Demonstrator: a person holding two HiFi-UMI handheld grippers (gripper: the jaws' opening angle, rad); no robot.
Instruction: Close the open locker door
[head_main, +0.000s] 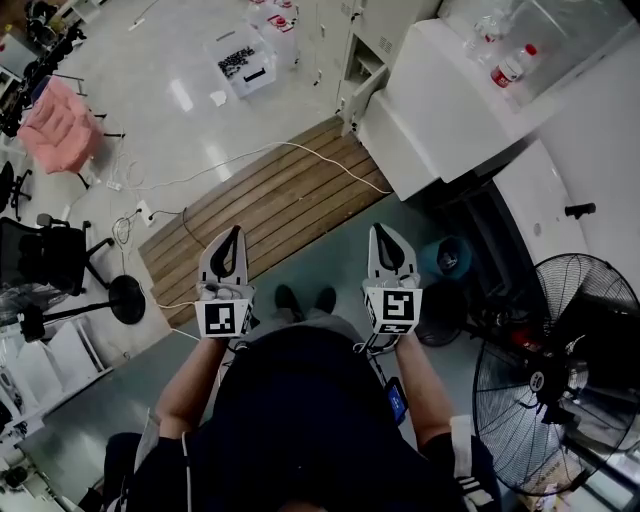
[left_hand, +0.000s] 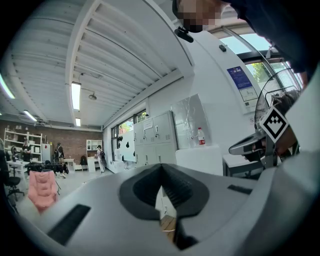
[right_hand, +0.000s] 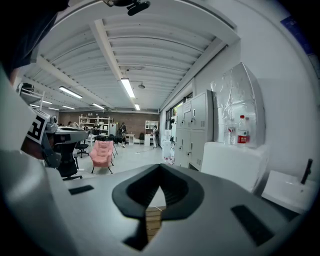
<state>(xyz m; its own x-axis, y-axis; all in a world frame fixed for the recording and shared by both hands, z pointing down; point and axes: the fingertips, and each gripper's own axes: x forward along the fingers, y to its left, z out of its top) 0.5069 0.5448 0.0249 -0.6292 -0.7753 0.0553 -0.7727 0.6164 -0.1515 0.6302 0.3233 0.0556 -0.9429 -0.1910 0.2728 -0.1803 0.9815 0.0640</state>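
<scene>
Pale glossy floor (head_main: 180, 60) fills a big workshop room, with a slatted wooden platform (head_main: 270, 215) just ahead of the person's feet. To the right stands a white cabinet (head_main: 440, 110) carrying a red-capped bottle (head_main: 512, 66), and nearer on that side a floor fan (head_main: 560, 370). A pink armchair (head_main: 60, 130) sits well off to the left.

The grey lockers (right_hand: 197, 132) line the wall beyond the white cabinet. In the head view the open locker door (head_main: 362, 100) appears to be the panel jutting out from that bank, at the far end of the platform; neither gripper view shows clearly which door it is.

The left gripper (head_main: 236, 232) and right gripper (head_main: 380, 230) are held side by side at waist height, well apart from the lockers. Each has its jaws closed together tip to tip with nothing between them.

By my reading the task has not really begun. The door is not yet touched, so the walk up to the lockers, the contact with the door and the push to swing it closed are all left to do
</scene>
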